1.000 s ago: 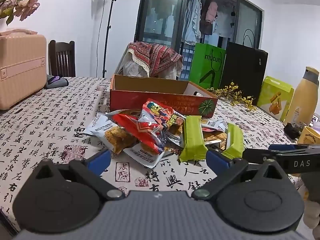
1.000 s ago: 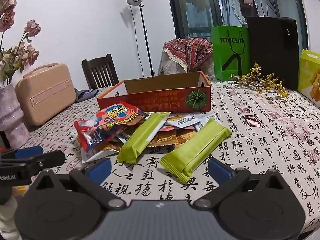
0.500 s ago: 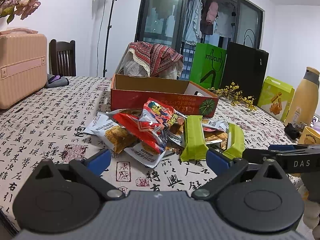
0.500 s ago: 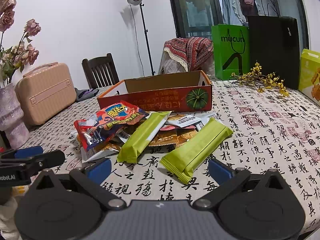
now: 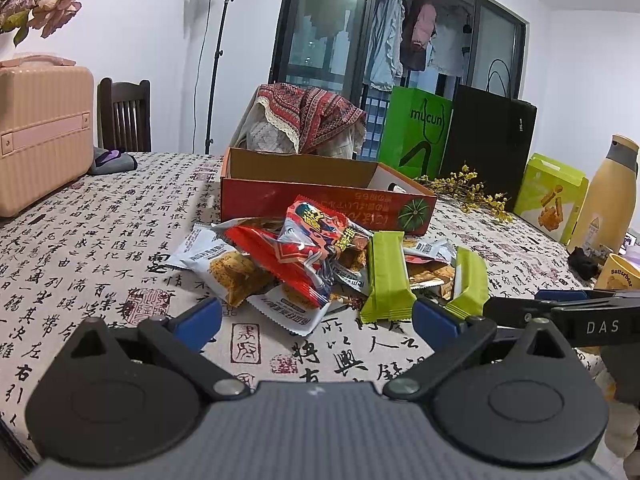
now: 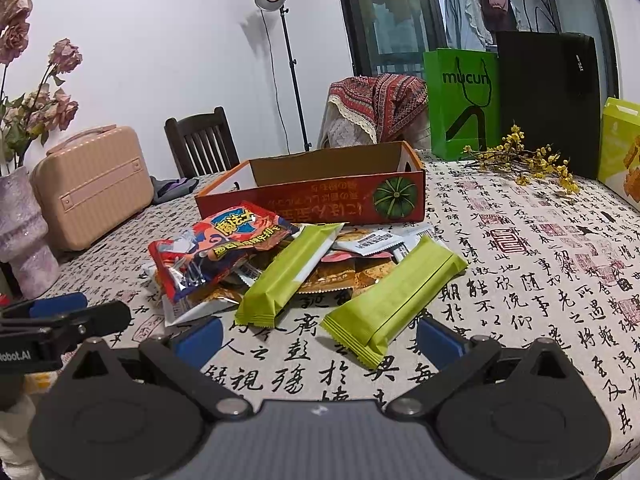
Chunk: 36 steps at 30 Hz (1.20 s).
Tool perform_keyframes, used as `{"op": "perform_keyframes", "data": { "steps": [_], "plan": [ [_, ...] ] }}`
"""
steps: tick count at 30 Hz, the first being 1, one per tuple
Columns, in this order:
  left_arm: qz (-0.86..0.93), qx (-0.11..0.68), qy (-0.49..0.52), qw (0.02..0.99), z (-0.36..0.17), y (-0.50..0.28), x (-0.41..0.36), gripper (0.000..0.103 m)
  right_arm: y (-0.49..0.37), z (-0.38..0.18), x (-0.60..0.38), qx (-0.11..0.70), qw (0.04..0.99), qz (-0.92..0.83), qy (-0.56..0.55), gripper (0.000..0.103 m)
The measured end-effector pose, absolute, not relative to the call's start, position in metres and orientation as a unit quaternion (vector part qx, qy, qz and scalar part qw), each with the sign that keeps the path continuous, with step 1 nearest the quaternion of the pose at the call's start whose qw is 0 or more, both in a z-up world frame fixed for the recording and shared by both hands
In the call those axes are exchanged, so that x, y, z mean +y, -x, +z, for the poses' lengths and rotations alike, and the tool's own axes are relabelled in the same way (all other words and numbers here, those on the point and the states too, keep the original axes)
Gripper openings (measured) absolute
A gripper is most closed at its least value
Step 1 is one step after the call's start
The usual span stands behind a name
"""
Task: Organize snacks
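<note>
Both of my grippers are spread wide and hold nothing: the left gripper (image 5: 316, 318) hovers low over the surface (image 5: 80, 240), and the right gripper (image 6: 318, 338) does the same beside it. The snacks lie in a loose heap just ahead of both. Straight in front of my right gripper, nearest its open fingers, is a green bar (image 6: 394, 300), lying flat and slanting away to the right. A second green bar (image 6: 288, 274) leans on the heap to the left of it. Ahead of my left gripper are a red bag (image 5: 320, 248) on top and a white packet (image 5: 224, 264) to its left. Beyond the heap stands the open red box (image 6: 320, 200), which I judge is where they belong.

These wrappers look light, crinkly and slick, so a pinch on flat film could slide. I would take the near green bar across its narrow width, close to the middle, where the filling gives something firm. The red bag looks puffy and soft; its sealed edge seems the safer hold.

A pink case (image 6: 92, 184), a vase (image 6: 24, 236) and some yellow flowers (image 6: 528, 160) stand well apart from the path. Only the overlapping packets crowd the pick.
</note>
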<state>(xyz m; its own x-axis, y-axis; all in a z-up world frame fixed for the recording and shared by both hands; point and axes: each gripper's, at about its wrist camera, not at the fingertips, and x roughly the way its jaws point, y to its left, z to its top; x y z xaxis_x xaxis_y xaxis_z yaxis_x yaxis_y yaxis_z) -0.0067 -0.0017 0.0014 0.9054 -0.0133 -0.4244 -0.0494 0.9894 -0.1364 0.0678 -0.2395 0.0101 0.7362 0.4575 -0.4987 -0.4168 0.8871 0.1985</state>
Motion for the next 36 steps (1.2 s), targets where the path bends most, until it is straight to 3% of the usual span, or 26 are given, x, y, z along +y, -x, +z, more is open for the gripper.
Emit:
{"op": "perform_keyframes", "data": {
  "steps": [36],
  "plan": [
    [0.009,0.216,0.074,0.974,-0.0005,0.0076,-0.0006,0.103,-0.0654,0.0109,-0.2396,0.273,0.929,0.248,-0.036,0.103]
  ]
}}
